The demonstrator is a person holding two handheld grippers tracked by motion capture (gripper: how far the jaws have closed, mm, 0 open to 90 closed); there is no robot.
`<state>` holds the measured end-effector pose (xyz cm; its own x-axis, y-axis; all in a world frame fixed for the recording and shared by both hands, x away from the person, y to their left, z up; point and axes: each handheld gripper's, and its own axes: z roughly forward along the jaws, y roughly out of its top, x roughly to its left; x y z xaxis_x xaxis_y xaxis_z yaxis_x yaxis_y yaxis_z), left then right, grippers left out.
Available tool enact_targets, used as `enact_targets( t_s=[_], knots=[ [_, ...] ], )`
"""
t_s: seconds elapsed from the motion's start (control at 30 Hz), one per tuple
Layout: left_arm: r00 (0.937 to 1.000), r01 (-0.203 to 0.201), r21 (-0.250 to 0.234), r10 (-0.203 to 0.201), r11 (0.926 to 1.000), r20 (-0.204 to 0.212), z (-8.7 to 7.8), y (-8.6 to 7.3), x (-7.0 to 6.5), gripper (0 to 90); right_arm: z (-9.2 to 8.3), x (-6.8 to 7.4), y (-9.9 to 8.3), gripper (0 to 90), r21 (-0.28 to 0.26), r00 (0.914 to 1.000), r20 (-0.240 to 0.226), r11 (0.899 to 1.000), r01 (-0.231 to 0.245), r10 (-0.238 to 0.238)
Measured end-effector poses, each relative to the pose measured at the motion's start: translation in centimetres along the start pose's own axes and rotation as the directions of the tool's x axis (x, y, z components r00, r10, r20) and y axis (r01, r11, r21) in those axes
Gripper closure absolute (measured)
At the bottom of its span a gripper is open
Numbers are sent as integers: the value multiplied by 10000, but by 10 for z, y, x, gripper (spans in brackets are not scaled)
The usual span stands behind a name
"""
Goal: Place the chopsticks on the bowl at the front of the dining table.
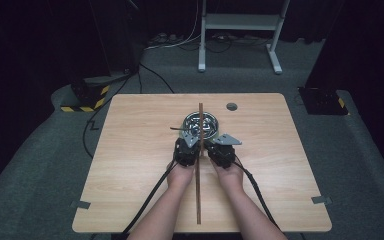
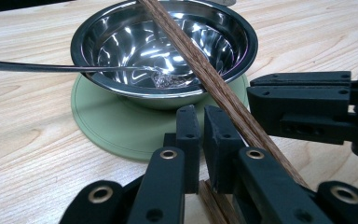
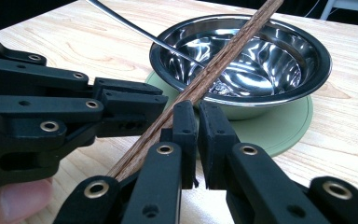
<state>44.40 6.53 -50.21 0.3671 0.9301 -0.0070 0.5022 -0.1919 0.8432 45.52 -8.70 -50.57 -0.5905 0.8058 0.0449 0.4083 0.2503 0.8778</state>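
Steel bowl [image 1: 200, 125], one; spoon [image 2: 51, 68], one; chopsticks [image 1: 199, 165], seemingly two.

place: lab | cues: black curtains [image 1: 25, 40], hazard-taped base [image 1: 82, 97], floor cables [image 1: 180, 42]

Long brown wooden stick [image 1: 199, 165] lies lengthwise btwn grippers, far end resting across steel bowl [image 1: 200, 124] w/ spoon [image 2: 51, 67] on green mat [image 2: 116, 126].
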Motion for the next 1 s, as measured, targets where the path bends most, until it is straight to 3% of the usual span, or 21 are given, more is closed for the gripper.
enact_targets(
  t_s=[0.57,0.77,0.87,1.0],
  knots=[
    [10000,15,-9,-15,10000,1,-6,-2,2,822,-5,-1,-4,846,-96,9999,64,9999,-115,116],
    [10000,51,-140,-51,9999,-15,-24,-6,22,765,-10,0,-7,833,-139,9998,173,9999,-36,39],
    [10000,-24,212,23,9998,76,-38,-11,39,684,-12,-1,-9,833,-179,9997,225,9998,-52,56],
    [9997,-139,304,145,9994,-203,-61,-24,61,606,-15,-2,-10,824,-248,9996,277,9996,-98,105]
  ],
)
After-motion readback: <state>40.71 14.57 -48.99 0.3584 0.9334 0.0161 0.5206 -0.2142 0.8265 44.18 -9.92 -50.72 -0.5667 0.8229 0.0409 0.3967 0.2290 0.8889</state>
